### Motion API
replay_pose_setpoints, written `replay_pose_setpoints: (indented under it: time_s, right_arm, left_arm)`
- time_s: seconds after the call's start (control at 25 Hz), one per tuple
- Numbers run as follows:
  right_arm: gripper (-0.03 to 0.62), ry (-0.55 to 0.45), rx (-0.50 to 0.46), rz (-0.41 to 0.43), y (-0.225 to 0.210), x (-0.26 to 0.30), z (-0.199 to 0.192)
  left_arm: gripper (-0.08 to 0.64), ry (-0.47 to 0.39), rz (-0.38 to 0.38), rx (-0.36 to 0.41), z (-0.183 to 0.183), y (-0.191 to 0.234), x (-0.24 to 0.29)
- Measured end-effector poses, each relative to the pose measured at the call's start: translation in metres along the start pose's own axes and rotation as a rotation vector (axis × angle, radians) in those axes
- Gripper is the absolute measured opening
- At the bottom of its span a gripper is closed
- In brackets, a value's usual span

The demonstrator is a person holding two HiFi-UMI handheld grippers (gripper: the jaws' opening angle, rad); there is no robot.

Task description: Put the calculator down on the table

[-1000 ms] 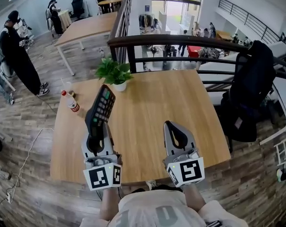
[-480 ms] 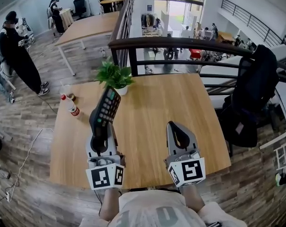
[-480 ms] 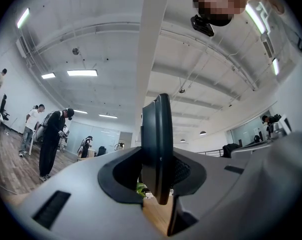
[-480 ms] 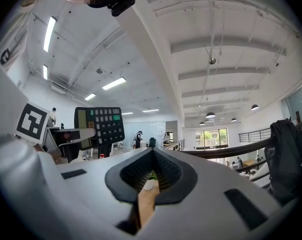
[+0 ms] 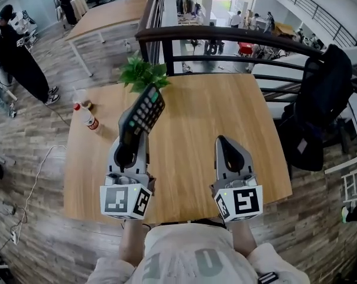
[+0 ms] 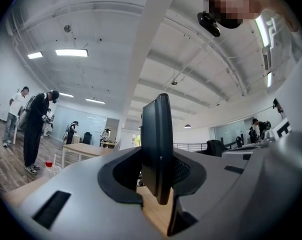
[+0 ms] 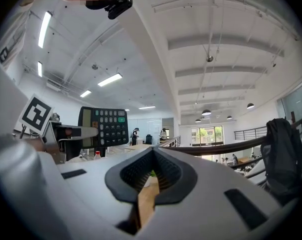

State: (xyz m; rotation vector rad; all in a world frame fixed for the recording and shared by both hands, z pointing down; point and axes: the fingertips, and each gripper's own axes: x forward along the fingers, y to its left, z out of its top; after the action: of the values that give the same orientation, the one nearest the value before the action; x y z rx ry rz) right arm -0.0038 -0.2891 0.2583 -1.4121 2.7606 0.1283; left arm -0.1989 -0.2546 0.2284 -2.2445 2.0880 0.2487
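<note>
The black calculator [image 5: 142, 116] sticks up and away from my left gripper [image 5: 131, 148], which is shut on its lower end and holds it above the wooden table [image 5: 190, 111]. Its keys face up and right. In the left gripper view the calculator [image 6: 158, 144] stands edge-on, pinched between the jaws of the left gripper [image 6: 158, 184]. My right gripper [image 5: 223, 142] hovers over the table's near right part, shut with nothing in it. In the right gripper view the calculator [image 7: 103, 126] shows to the left of the right gripper [image 7: 152, 151].
A potted plant [image 5: 142, 73] stands at the table's far edge and a red-capped bottle [image 5: 87, 117] at its left edge. A dark railing [image 5: 226, 34] runs behind the table. A chair with a black jacket [image 5: 323, 99] is at the right. A person [image 5: 13, 58] stands far left.
My left gripper has carried the calculator to the right and farther over the table, and the calculator now leans more to the right. The right gripper has shifted slightly right.
</note>
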Motion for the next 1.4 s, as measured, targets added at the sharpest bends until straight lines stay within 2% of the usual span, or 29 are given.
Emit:
replay_pose_setpoints:
  time_s: [0.24,0.36,0.48,0.6,0.76,0.96,1.12,1.24,1.4]
  right_arm:
    - [0.018,0.032,-0.008,0.0,-0.009,0.006,-0.011]
    - [0.018,0.061,-0.003,-0.003,-0.017,0.005,-0.018]
    - [0.018,0.098,0.009,-0.013,-0.023,0.0,-0.026]
    - [0.018,0.133,0.028,-0.016,-0.024,-0.003,-0.036]
    - [0.018,0.17,0.024,-0.009,-0.025,-0.005,-0.043]
    - [0.018,0.225,0.104,-0.012,-0.023,-0.017,-0.061]
    - [0.018,0.279,0.144,-0.007,-0.016,-0.026,-0.081]
    - [0.018,0.323,0.159,0.012,-0.012,-0.034,-0.093]
    - [0.018,0.389,0.155,0.018,-0.01,-0.045,-0.109]
  left_arm:
    - [0.12,0.124,-0.152,0.087,-0.012,0.001,0.022]
    - [0.12,0.227,-0.255,0.147,-0.023,-0.002,0.038]
    - [0.12,0.362,-0.391,0.207,-0.043,-0.012,0.05]
    - [0.12,0.512,-0.542,0.271,-0.073,-0.025,0.055]
    - [0.119,0.708,-0.709,0.409,-0.122,-0.037,0.051]
    - [0.119,0.967,-0.912,0.477,-0.193,-0.049,0.025]
    - [0.118,1.15,-1.076,0.561,-0.235,-0.055,0.002]
    - [0.118,1.268,-1.189,0.584,-0.261,-0.062,-0.012]
    - [0.118,1.361,-1.319,0.611,-0.292,-0.072,-0.028]
